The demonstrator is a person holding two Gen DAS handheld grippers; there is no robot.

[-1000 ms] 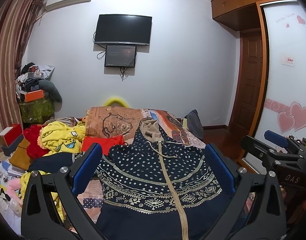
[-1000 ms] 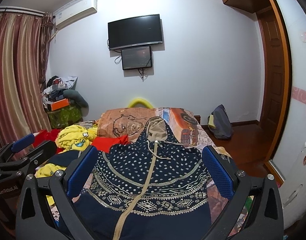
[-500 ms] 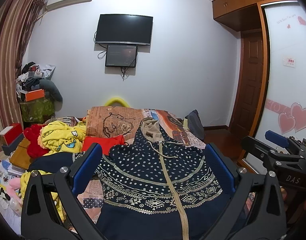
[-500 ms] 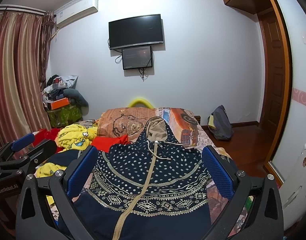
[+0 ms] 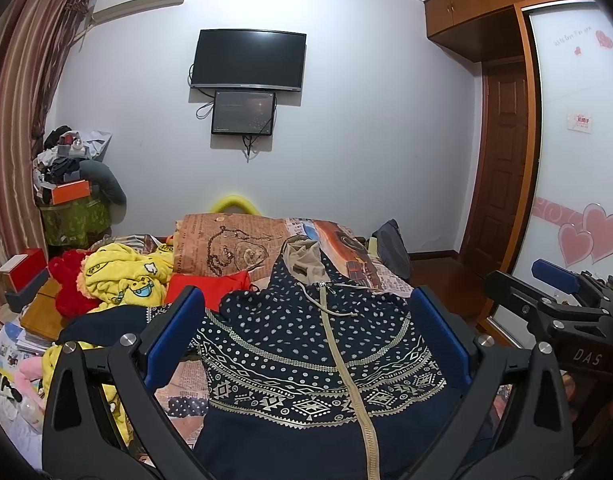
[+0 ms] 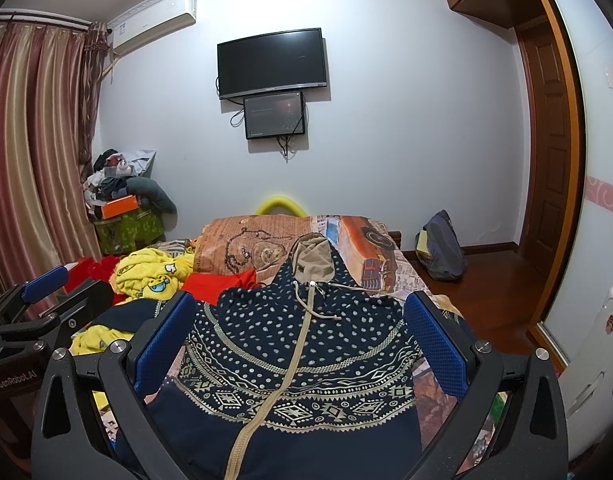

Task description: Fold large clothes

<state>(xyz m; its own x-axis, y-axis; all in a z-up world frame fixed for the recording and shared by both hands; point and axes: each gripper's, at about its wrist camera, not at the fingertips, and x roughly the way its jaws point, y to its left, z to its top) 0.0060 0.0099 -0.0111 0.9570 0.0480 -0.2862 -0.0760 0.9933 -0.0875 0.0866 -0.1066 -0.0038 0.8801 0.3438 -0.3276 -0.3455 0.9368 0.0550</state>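
Note:
A navy zip hoodie (image 5: 306, 344) with beige dots, patterned bands and a tan hood lies flat, front up, on the bed; it also shows in the right wrist view (image 6: 298, 352). My left gripper (image 5: 306, 340) is open and empty, held above the hoodie's chest. My right gripper (image 6: 298, 336) is open and empty, also above the chest. Each gripper shows at the edge of the other's view: the right one (image 5: 562, 292) and the left one (image 6: 38, 300).
A yellow cartoon garment (image 5: 122, 276), a red garment (image 5: 210, 284) and a folded newspaper-print quilt (image 5: 230, 240) lie on the bed's left and far side. A cluttered stand (image 5: 70, 208) is at the left. A backpack (image 6: 442, 248) sits on the wooden floor.

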